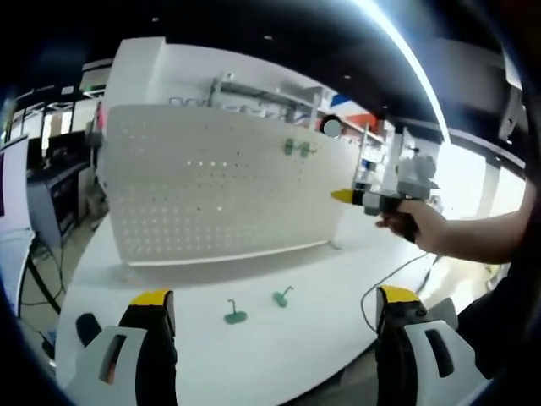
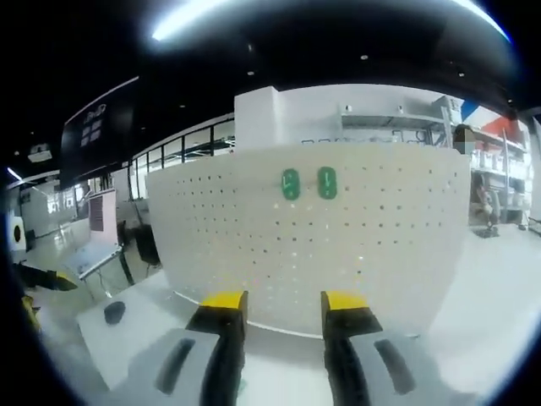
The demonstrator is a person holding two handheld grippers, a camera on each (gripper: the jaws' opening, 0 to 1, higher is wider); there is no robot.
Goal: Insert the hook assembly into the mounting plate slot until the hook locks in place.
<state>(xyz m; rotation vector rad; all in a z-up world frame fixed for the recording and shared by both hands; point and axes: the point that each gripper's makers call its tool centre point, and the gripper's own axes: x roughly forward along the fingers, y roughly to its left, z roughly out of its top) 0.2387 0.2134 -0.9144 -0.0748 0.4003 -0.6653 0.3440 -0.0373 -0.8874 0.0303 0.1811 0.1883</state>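
Observation:
A white pegboard mounting plate [image 1: 211, 182] stands upright on the white table [image 1: 194, 364]. Two green hooks [image 1: 297, 149] hang on its upper right. Two more green hook assemblies lie loose on the table, one [image 1: 235, 315] left of the other [image 1: 282, 297]. My left gripper [image 1: 275, 296] is wide open above the table's near side, with nothing between its jaws. My right gripper [image 1: 342, 196], held by a person's hand [image 1: 423, 224], hovers in front of the board's right end. In the right gripper view it [image 2: 283, 301] is open and empty, facing the board [image 2: 380, 245] below the mounted hooks [image 2: 308, 183].
A small dark object [image 1: 87, 328] lies on the table's left corner. A grey cable [image 1: 389, 279] trails over the table's right edge. Shelving [image 1: 279, 97] stands behind the board. A yellow-tipped jaw [image 2: 46, 280] pokes in at the left of the right gripper view.

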